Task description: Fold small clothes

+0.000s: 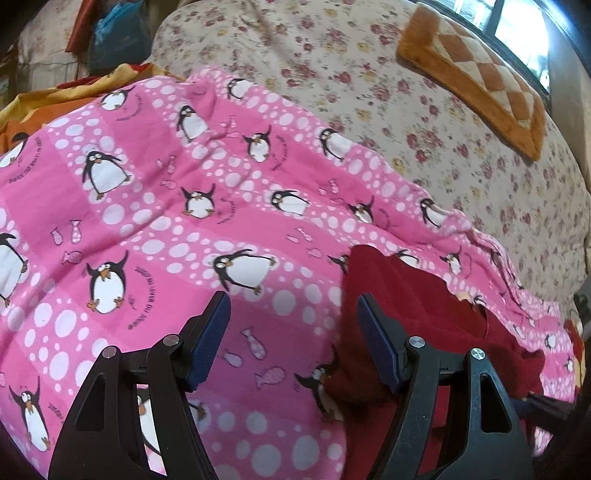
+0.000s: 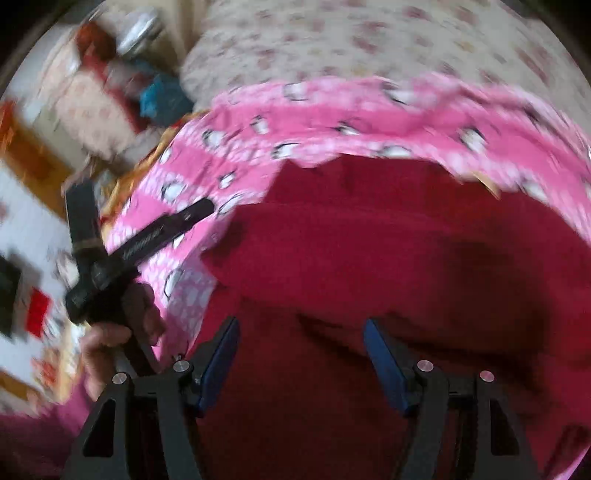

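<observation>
A dark red garment (image 1: pixel 402 291) lies on a pink penguin-print sheet (image 1: pixel 155 206), at the lower right of the left wrist view. My left gripper (image 1: pixel 291 306) is open and empty, its right finger over the garment's left edge. In the blurred right wrist view the red garment (image 2: pixel 388 251) fills the middle. My right gripper (image 2: pixel 299 332) is open above it and holds nothing. The left gripper (image 2: pixel 147 240) shows at the left of that view, held in a hand, its jaws hidden.
The pink sheet lies on a floral bedspread (image 1: pixel 369 81). An orange checked cushion (image 1: pixel 480 81) lies at the back right near a window. Orange-yellow cloth (image 1: pixel 55 99) and a blue bag (image 1: pixel 118 33) sit at the back left. Cluttered furniture (image 2: pixel 85 85) stands beyond the bed.
</observation>
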{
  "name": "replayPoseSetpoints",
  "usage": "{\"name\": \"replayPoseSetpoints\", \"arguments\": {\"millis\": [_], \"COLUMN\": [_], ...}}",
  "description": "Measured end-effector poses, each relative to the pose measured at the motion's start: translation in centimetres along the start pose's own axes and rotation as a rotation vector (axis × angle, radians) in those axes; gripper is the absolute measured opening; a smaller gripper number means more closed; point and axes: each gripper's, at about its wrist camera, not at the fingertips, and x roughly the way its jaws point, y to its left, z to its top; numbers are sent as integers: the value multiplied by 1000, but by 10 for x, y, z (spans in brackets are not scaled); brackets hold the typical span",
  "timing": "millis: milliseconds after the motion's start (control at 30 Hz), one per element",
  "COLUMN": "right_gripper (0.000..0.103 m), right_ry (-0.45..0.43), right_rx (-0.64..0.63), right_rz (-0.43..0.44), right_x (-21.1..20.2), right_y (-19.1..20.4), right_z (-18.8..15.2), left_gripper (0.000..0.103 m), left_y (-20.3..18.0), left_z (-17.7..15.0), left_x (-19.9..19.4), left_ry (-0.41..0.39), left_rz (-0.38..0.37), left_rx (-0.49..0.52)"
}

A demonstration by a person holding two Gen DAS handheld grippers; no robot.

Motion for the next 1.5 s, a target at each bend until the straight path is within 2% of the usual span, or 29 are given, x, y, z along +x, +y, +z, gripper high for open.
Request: {"name": "replayPoseSetpoints", "arguments": {"millis": [100,200,233,267,333,367,400,467,533,667,767,833,900,967,1133,1233,1300,1367,1400,1467,1500], "right_gripper": [68,67,47,35,22,18,12,9,5,5,5,5,4,4,4,5,5,6,9,28,48], "right_ry": [-27,-37,-36,-37,-57,-71,-81,-76,-65,-53,-7,11,16,18,1,0,-6,-53,-68,-103,-132], "right_rx": [-176,-341,-362,-336,-203,-167,-165,-172,-144,-144,-184,-219,-264,-256,-243,-134,-73,-34,-23,7,25], "right_rz": [-49,-151,-168,-140,-13,23,16,-5,37,213,348,370,243,165,-74,-160,-183,-165,-159,-174,-198], "right_x": [20,46,52,52,40,33,28,23,14,-17,-34,-37,-28,-12,61,86,73,44,28,-19,-39], "right_y": [38,60,61,56,39,32,29,30,30,51,72,78,80,76,58,29,13,-1,-5,-22,-30], "right_z": [3,5,7,11,22,27,30,37,39,40,36,36,47,60,107,127,130,125,119,100,89], "left_gripper": [71,71,71,71,71,71,71,71,71,71,71,71,71,71,71,71,71,71,71,71,71], "left_y": [8,14,16,17,19,20,19,18,18,23,29,31,32,28,15,8,3,-2,-4,-9,-12], "left_z": [3,8,9,10,13,14,15,15,14,16,17,17,17,16,15,13,13,13,13,12,10], "left_x": [2,5,5,5,3,3,2,1,-2,-10,-13,-13,-12,-9,-2,1,1,-1,-2,-3,-3], "left_ry": [3,8,7,6,4,3,1,-2,-5,-20,-23,-23,-22,-16,-8,12,17,24,32,47,56], "left_rz": [4,12,10,7,1,-1,-4,-5,-7,-16,-15,-14,-12,-5,-24,-55,-80,-113,-132,-166,-173], "left_rx": [-29,-49,-59,-67,-78,-81,-82,-75,-73,-98,-122,-139,-142,-125,-70,-41,-26,-14,-12,-3,12]}}
